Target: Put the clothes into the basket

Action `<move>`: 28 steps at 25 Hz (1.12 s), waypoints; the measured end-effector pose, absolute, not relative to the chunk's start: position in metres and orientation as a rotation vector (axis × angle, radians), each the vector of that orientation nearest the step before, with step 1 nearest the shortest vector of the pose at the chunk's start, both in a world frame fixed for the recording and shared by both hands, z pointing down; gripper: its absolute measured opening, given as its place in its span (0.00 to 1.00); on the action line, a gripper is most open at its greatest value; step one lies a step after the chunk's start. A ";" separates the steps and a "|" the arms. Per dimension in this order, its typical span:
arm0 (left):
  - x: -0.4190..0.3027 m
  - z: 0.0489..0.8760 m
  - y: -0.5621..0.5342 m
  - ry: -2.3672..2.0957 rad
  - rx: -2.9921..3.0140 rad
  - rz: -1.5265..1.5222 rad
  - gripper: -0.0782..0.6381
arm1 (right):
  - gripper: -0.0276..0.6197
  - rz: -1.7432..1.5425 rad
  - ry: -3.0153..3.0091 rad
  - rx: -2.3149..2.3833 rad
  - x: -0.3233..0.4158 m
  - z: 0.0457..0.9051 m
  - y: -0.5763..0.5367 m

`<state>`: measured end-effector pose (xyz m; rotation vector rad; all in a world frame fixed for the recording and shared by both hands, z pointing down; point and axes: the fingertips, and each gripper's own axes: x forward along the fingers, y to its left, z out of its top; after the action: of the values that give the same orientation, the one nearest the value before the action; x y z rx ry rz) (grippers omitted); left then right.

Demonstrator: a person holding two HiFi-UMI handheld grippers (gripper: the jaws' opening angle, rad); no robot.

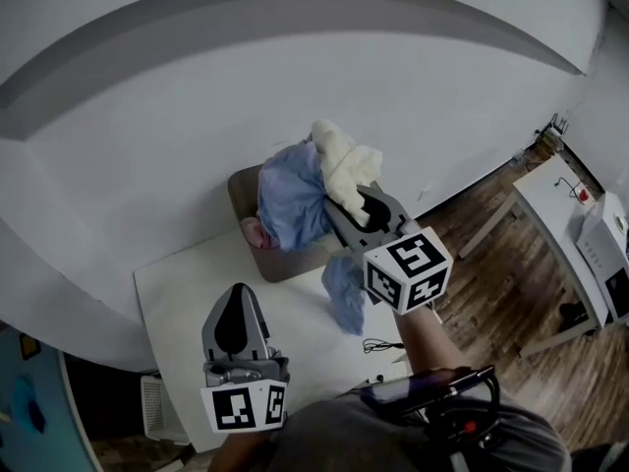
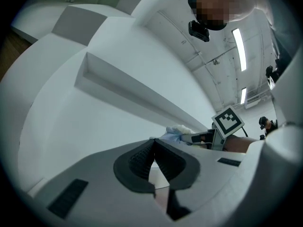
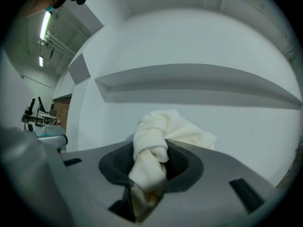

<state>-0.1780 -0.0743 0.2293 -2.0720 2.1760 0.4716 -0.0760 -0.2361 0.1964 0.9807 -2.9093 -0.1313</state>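
Right hand-held gripper (image 1: 366, 209), centre of the head view: jaws part-closed and clamped on a twisted knot of cream cloth (image 3: 150, 148), which bulges out between the pads. A blue garment (image 1: 290, 200) hangs bunched with it, one tail drooping below the gripper; I can't tell whether the pads have the blue too. The bundle is up over the brown basket (image 1: 239, 193) on the white surface (image 1: 177, 293), and something pink (image 1: 252, 230) is already in it. Left hand-held gripper (image 1: 236, 324), lower left: jaws fully together, nothing in them. My judgement is that this is light, limp, non-slippery fabric, not fragile; it sags and trails, so grip a thick gathered fold and lift the tails clear of the rim
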 end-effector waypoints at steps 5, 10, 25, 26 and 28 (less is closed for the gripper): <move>-0.193 0.244 -0.081 2.214 -2.022 0.492 0.12 | 0.25 -0.263 -2.982 0.953 -0.091 0.158 -0.250; -0.219 0.216 -0.108 2.235 -2.046 0.477 0.12 | 0.25 -0.342 -3.034 0.951 -0.125 0.075 -0.282; -0.245 0.221 -0.120 2.321 -2.017 0.489 0.12 | 0.25 -0.532 -3.075 0.868 -0.168 0.011 -0.304; -0.247 0.223 -0.123 2.323 -2.014 0.486 0.12 | 0.25 -0.522 -3.070 0.857 -0.170 0.020 -0.307; -0.249 0.227 -0.127 2.331 -2.012 0.472 0.12 | 0.26 -0.472 -3.050 0.832 -0.175 0.047 -0.316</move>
<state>-0.2492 -0.1266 0.2275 -2.0124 2.3312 0.4719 -0.1750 -0.3156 0.0473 0.8316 -3.0502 -0.4723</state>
